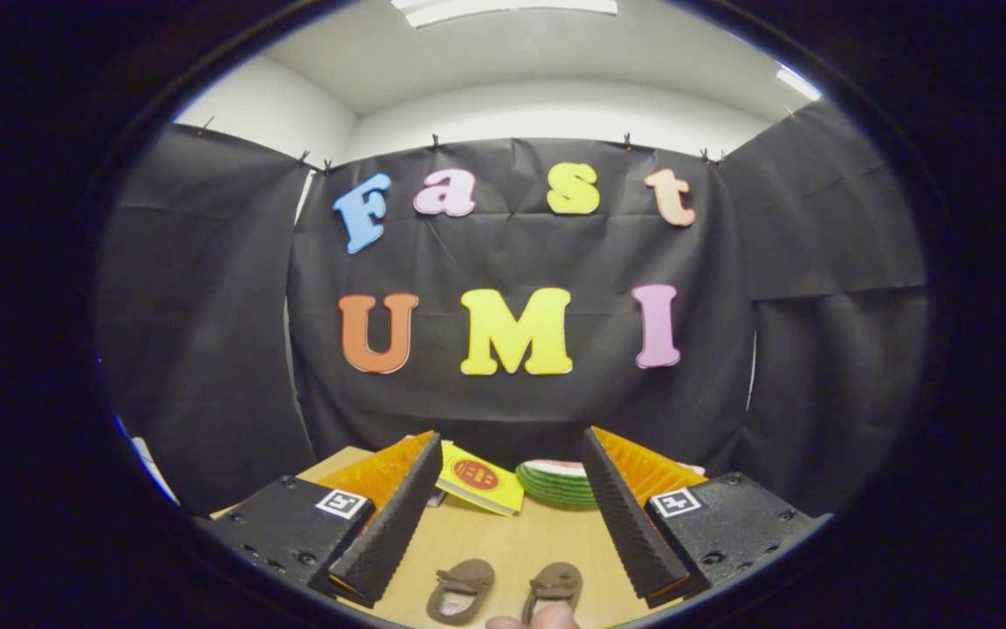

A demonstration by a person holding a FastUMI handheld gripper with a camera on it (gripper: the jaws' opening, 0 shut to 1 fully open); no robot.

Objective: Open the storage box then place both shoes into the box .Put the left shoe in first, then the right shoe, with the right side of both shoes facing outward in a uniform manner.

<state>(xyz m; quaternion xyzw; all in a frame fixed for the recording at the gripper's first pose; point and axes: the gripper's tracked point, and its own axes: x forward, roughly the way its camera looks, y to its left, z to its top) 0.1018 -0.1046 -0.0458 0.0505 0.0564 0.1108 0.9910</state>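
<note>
- Shoes [503, 590] lie on the bench [512, 537] between my fingers; small, soft, light.
- Gripper [507, 515] spread wide, holding nothing.
- I'd pinch one shoe's heel rim.

No text can be read; the yellow booklet's [479, 478] red emblem is blurred.

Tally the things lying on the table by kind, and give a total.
Brown shoes: 2
Yellow booklet: 1
Green plate stack: 1
Total: 4
The gripper is open above the table.
</note>
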